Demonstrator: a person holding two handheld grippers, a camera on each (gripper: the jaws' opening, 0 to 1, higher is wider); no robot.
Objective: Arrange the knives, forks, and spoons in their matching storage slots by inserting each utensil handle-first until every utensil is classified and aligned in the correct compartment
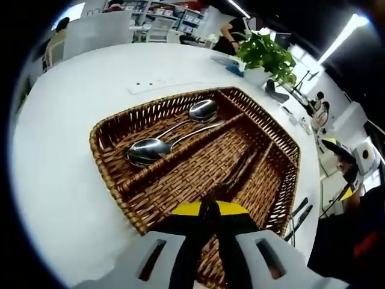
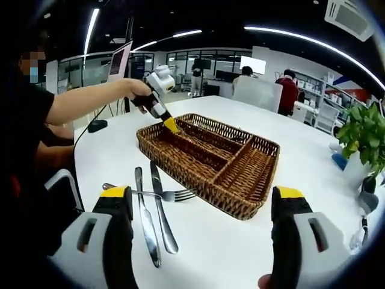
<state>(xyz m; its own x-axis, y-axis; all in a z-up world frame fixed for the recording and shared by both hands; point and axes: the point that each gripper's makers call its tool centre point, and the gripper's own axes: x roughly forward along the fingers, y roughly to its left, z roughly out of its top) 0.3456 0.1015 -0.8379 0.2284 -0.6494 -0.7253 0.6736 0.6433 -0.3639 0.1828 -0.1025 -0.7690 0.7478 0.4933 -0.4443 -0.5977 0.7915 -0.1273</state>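
At centre frame, the brown woven wicker tray (image 1: 108, 135) holds two silver spoons (image 1: 174, 135) in its upper-left slot; the left gripper (image 1: 212, 211) pinches a dark utensil handle over a lower slot. The right gripper (image 2: 201, 205) gapes wide above two steel knives (image 2: 153, 211) and a fork (image 2: 159, 194) lying lower left on the white table (image 2: 301, 144)

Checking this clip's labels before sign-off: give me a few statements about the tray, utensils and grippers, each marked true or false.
1. Two spoons lie in one slot of the wicker tray. True.
2. The right gripper is shut on a fork. False: it is open and holds nothing.
3. Two knives and a fork lie on the table beside the tray. True.
4. The left gripper is away from the tray. False: its tips are over the tray, closed on a dark utensil.
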